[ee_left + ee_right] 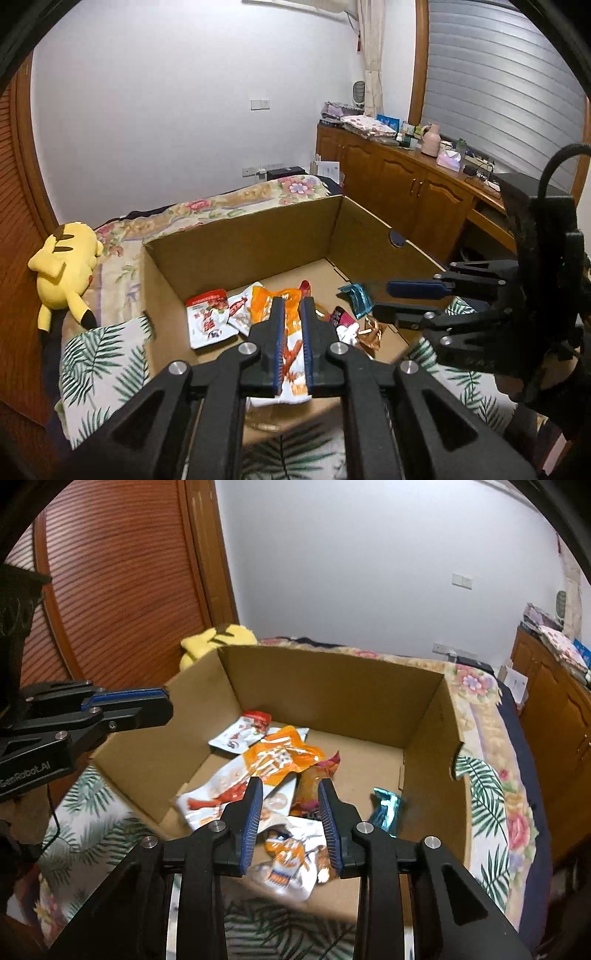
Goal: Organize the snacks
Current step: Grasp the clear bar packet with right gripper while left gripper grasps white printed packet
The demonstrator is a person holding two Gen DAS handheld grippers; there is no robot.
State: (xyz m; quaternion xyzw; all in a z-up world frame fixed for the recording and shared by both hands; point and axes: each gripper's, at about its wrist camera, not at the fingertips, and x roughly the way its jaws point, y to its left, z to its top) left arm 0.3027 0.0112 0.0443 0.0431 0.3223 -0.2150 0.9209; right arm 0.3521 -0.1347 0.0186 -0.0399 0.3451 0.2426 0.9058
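An open cardboard box (240, 243) (332, 686) stands on the bed and holds several snack packets. My left gripper (292, 306) hangs above the box's near side, its jaws narrowly apart with nothing clearly pinched; a white and orange packet (293, 354) shows between them, lying in the box below. In the right wrist view the left gripper (162, 705) appears at the left, holding nothing. My right gripper (290, 786) is open and empty above a white and orange packet (291, 864). It also shows in the left wrist view (384, 299). A teal packet (386, 808) lies at the box's right.
A yellow plush toy (66, 269) lies on the bed left of the box. A leaf-print cloth (99, 362) covers the bed near the box. A wooden cabinet (399, 173) with clutter runs along the right wall. A wooden slatted door (122, 576) is behind the box.
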